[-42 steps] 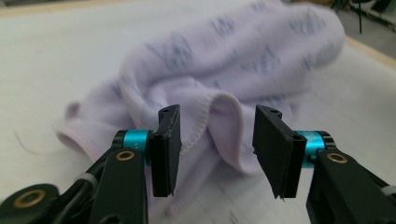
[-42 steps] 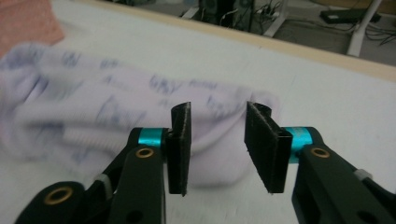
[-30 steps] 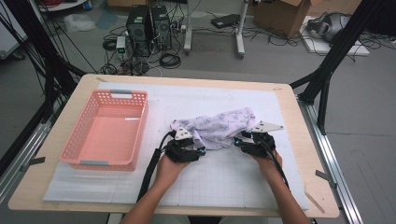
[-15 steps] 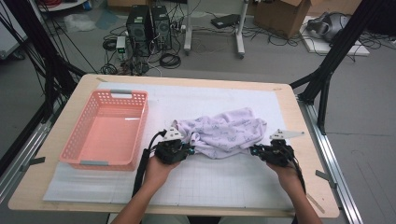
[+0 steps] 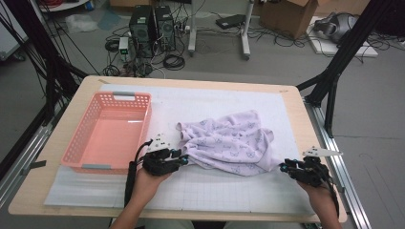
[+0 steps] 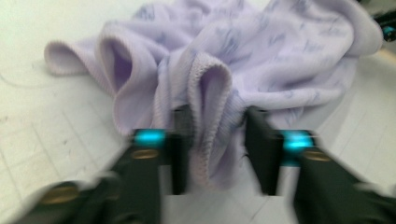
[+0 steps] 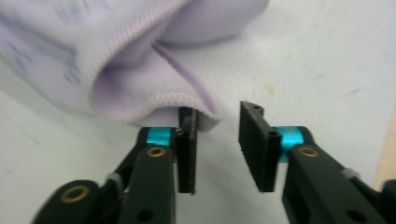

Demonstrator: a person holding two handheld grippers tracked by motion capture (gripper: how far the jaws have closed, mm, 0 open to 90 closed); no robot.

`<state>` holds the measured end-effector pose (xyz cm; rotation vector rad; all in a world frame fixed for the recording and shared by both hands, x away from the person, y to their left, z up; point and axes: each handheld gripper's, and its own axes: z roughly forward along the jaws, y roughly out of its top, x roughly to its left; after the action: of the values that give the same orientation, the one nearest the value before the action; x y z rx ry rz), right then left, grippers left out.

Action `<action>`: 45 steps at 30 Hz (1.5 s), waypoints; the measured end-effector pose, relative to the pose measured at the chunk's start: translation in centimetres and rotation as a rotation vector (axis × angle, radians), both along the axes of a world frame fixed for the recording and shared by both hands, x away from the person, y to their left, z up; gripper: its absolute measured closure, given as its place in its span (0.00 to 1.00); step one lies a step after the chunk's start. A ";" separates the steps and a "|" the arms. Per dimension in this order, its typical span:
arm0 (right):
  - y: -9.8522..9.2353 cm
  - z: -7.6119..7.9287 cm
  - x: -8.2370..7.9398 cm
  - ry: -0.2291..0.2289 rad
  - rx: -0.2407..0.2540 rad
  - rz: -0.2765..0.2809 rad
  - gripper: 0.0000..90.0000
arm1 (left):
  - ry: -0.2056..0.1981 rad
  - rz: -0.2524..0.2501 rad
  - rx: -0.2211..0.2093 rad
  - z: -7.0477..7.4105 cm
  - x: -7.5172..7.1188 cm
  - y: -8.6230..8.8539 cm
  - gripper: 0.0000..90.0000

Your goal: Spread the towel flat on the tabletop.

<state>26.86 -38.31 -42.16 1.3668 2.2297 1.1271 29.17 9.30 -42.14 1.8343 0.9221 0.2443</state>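
Observation:
A lilac cloth with a small print [image 5: 229, 140] lies spread and rumpled on the white grid mat [image 5: 215, 191]. My left gripper [image 5: 184, 160] sits at the cloth's near-left edge. In the left gripper view its jaws [image 6: 217, 116] stand apart around an upright ribbed fold of the cloth [image 6: 280, 56], with a gap on one side; they have just been opening. My right gripper [image 5: 282, 167] rests at the near-right corner. Its jaws [image 7: 219, 112] have just been opening too, and the cloth's hem [image 7: 70, 46] ends at the tip of one jaw, with bare mat between them.
A pink plastic basket [image 5: 131, 98] stands empty on the left part of the mat, close to my left hand. The wooden table edge [image 5: 313, 138] runs just right of my right hand. Beyond the table the floor holds computers, cables and boxes.
Both hands have moved apart, the left toward the basket and the right toward the table's right edge. The cloth went from a bunched heap to a wider, flatter spread.

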 end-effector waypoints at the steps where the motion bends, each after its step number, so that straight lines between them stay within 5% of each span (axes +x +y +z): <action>1: 0.0 0.0 0.0 0.000 0.000 0.000 0.73 | 0.000 0.000 0.000 0.0 0.0 0.0 0.54; 3: 0.1 1.5 -0.3 -0.068 0.081 0.017 0.64 | -0.004 0.009 -0.021 0.2 0.4 -0.1 0.45; 6: 1.3 2.7 -0.4 -0.112 0.117 0.057 0.55 | 0.022 -0.017 0.003 0.2 1.3 -1.3 0.43; 8: 2.4 2.8 -0.2 -0.109 0.110 0.092 0.53 | 0.044 -0.023 0.070 -0.4 1.9 -2.3 0.42; 9: 3.0 2.5 0.0 -0.089 0.100 0.104 0.52 | 0.044 -0.023 0.070 -0.4 1.9 -2.3 0.42; 11: 4.2 1.4 0.8 -0.052 0.039 0.117 0.51 | 0.066 -0.018 0.109 -1.1 2.4 -3.1 0.43; 13: 5.0 0.3 1.6 -0.024 0.004 0.107 0.65 | 0.077 -0.007 0.137 -1.6 2.8 -3.7 0.55; 15: 5.3 -0.1 2.4 -0.028 0.021 0.149 0.92 | 0.035 -0.010 0.125 -1.5 3.1 -3.7 0.83; 16: 5.4 0.0 2.9 -0.049 0.025 0.159 0.93 | 0.035 -0.010 0.125 -1.5 3.1 -3.7 0.85; 17: 5.3 0.2 3.4 -0.054 0.039 0.142 0.94 | -0.002 0.012 0.105 -0.8 3.7 -3.4 0.87; 22: 4.8 1.4 7.2 -0.151 0.040 0.036 0.95 | -0.039 0.083 0.055 1.4 6.6 -3.1 0.87; 24: 4.5 1.7 8.9 -0.179 0.028 -0.018 0.95 | -0.047 0.109 0.066 1.8 7.9 -3.2 0.87; 30: 3.7 1.4 13.3 -0.176 -0.015 -0.146 0.95 | -0.078 0.179 0.075 0.9 10.4 -3.2 0.88; 32: 3.7 1.3 14.3 -0.187 -0.045 -0.180 0.96 | -0.100 0.212 0.041 0.0 11.2 -3.5 0.88; 37: 4.2 1.9 15.7 -0.245 -0.086 -0.256 0.96 | -0.073 0.261 -0.043 -0.9 11.9 -3.8 0.83; 42: 4.0 2.0 15.5 -0.207 -0.057 -0.231 0.86 | -0.078 0.222 -0.033 0.4 10.9 -3.3 0.54; 45: 3.3 2.4 14.3 -0.220 -0.017 -0.224 0.76 | -0.114 0.200 -0.019 1.2 10.0 -3.1 0.53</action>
<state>41.16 -35.04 -39.73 1.3725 1.8773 1.1166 39.13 6.23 -40.94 1.6935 1.0244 0.4582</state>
